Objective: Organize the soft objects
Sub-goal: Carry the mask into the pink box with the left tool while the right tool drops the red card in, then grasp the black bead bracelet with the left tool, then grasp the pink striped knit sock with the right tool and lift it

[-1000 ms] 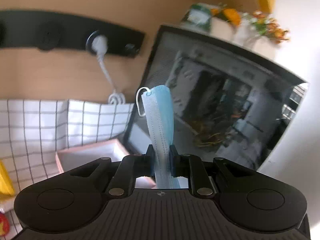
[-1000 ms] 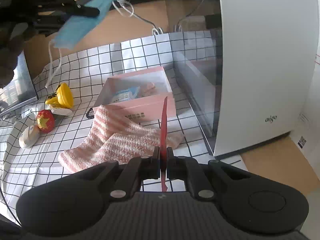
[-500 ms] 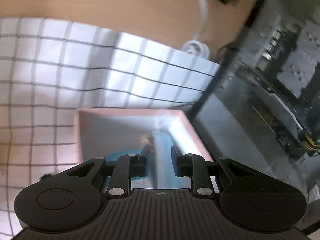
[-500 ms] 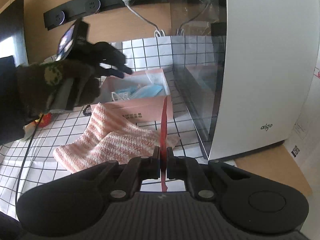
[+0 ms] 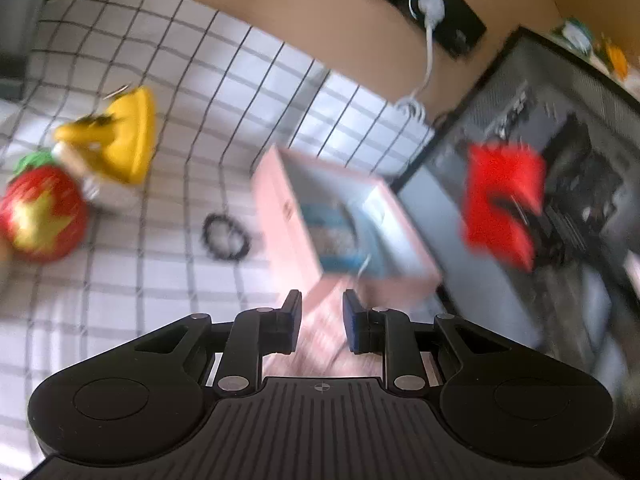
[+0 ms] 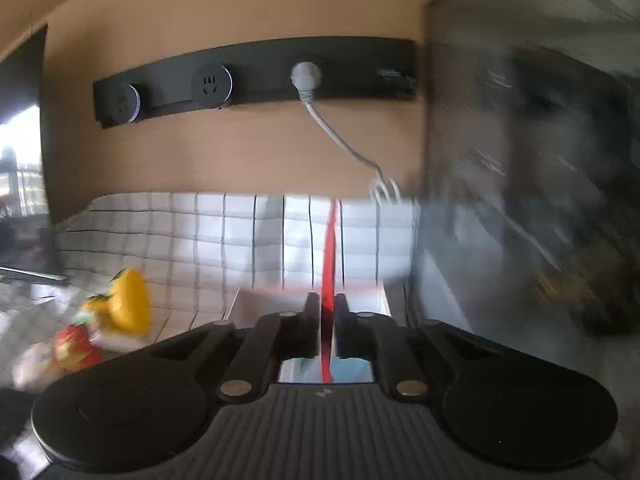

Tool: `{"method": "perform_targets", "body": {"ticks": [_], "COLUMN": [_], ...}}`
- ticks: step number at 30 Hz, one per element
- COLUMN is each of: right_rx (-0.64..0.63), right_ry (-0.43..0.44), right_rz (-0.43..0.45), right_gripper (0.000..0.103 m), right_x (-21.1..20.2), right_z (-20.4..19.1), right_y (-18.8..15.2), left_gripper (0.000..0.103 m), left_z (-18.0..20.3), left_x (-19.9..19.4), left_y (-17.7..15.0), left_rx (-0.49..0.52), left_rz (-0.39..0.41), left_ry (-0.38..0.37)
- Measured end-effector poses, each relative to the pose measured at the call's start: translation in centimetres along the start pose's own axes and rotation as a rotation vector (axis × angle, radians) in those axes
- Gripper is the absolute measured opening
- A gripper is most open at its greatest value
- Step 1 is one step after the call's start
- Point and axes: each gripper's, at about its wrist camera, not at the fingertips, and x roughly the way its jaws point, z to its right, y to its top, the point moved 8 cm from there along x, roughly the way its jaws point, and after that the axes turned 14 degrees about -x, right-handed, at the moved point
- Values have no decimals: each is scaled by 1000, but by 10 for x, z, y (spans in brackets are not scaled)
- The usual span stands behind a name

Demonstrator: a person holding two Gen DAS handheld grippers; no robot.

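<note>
Red cloth [image 6: 329, 264] edge-on between opening right gripper [image 6: 327, 312] jaws, broadside in left view

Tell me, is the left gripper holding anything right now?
No, the left gripper has nothing between its fingers; only the blurred pink box shows beyond the gap.

The left hand-held gripper [image 5: 319, 322] points forward and downward. Its two black fingers [image 5: 290, 322] stand a little apart, with nothing between the pads. The right hand-held gripper [image 6: 327, 330] points forward, tilted slightly downward. Its jaws are opening; a thin red sheet [image 6: 329, 280] stands edge-on in the narrow gap between the fingers [image 6: 310, 330]. Whether the pads press on the sheet cannot be told. Both views are blurred.
</note>
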Motion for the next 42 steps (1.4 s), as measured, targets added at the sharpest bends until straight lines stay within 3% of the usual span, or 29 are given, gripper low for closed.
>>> {"method": "perform_targets", "body": {"ticks": [1,2,5,7,10,16,21,28,32,34,38,42], "right_rx": [-23,-36,-29,-49,-62,54,35,39,69,79,80,42], "right_ry": [-6,1,80,105,124,185,149,70,41,24,22,58], "right_rz": [-27,-53,-91,-114,-173,-340,-322,-317,-350,-357,-354,-340], "right_gripper": [40,48,50,60,63,64,64,64,64,64,64,64], "right_x": [18,32,40,31,13,-7,-32,-55,-60,-62,-59,-50], "right_z": [-4,-9,-32,-46,-59,-61,-62,-54,-44,-38,-37,-48], "right_y": [2,1,-19,-41,-77,-148,-153,-153,-166,-170,-168,-162], "left_gripper": [24,24,24,24,24,24,24,24,25,25,17,15], "left_z": [-5,-11,-32,-47,-60,-49,-40,-53,-56,-54,-54,-61], "left_x": [-4,-8,-14,-13,-6,26,69,131,153,152,139,108], "left_y": [-6,-11,-19,-19,-15,6,46,90,83,77,58,33], "left_rx": [27,63,110,63,28,53,97,157,209,262,332,338], "left_rz": [-9,-16,-28,-44,-52,-59,-51,-54,-83,-60,-72,-97], "left_ry": [28,67,154,173,200,189,211,339,356,354,340,287]}}
